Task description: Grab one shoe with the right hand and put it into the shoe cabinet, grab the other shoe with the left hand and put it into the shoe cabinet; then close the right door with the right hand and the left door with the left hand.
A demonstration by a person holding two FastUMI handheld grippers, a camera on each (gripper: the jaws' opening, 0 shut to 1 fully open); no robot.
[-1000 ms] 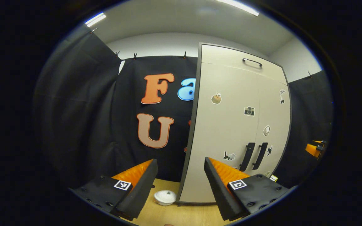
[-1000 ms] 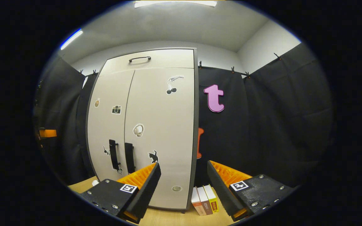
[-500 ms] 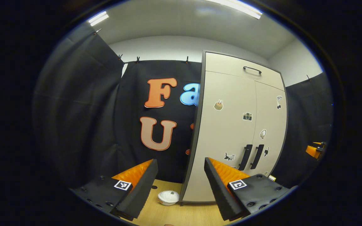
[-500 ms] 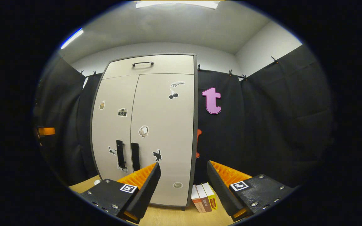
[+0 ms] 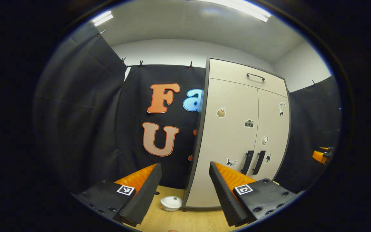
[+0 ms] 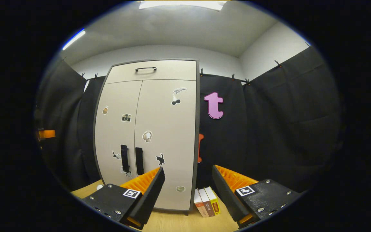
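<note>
Left gripper view: the left gripper (image 5: 185,190) is at the bottom of the view with its jaws wide apart and nothing between them; beyond it stands the shoe cabinet (image 5: 233,129), a tall pale unit on the wooden floor (image 5: 185,222), set to the right of centre; both of its doors are shut, the left door (image 5: 225,141) and the right door (image 5: 272,135) meeting at a seam flanked by two dark upright handles (image 5: 253,162); a drawer front with a dark bar handle (image 5: 255,76) runs across the top; small stickers dot both doors; a white round lidded dish (image 5: 171,203) lies on the floor just beside the cabinet's lower left corner; the other gripper (image 5: 321,156) appears far off at the right edge. Right gripper view: the right gripper (image 6: 188,191) likewise holds its jaws apart and empty; the cabinet stands left of centre, seen nearly face on; three upright books (image 6: 207,201) stand on the floor just beside its lower right corner; the shoes cannot be seen behind the closed doors, so their place cannot be told.
</note>
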